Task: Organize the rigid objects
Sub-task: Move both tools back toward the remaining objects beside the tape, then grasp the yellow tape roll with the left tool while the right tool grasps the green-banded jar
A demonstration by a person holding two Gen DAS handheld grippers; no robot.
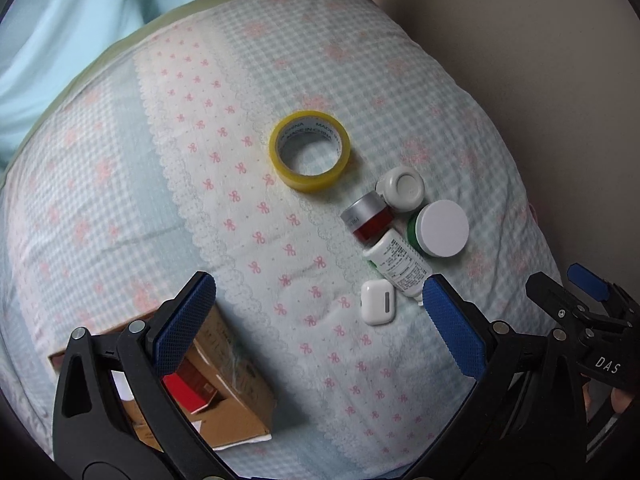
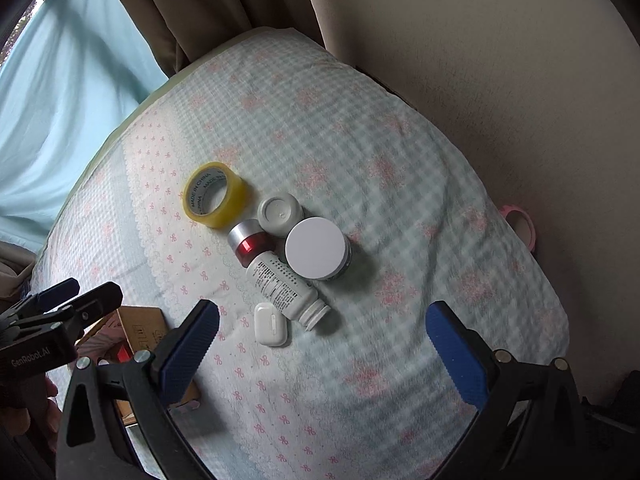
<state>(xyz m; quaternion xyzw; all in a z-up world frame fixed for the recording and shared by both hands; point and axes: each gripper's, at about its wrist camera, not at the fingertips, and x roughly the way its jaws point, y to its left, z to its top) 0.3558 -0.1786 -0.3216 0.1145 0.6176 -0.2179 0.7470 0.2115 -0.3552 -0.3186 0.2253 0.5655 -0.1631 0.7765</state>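
A yellow tape roll (image 1: 309,151) (image 2: 215,194) lies on the patterned bed cover. Beside it is a cluster: a small white jar (image 1: 404,189) (image 2: 280,210), a red jar with silver lid (image 1: 370,218) (image 2: 248,240), a green jar with a white lid (image 1: 440,229) (image 2: 316,254), a white bottle lying on its side (image 1: 398,266) (image 2: 286,290) and a white earbud case (image 1: 377,303) (image 2: 271,325). An open cardboard box (image 1: 236,384) (image 2: 140,326) holds a red item (image 1: 186,390). My left gripper (image 1: 316,320) and right gripper (image 2: 322,344) are open and empty above the cover.
A beige wall (image 2: 500,60) runs along the right of the bed. Brown curtains (image 2: 192,8) and a light blue sheet (image 2: 60,100) lie beyond the far edge. A pink tape roll (image 2: 520,222) sits at the bed's right edge.
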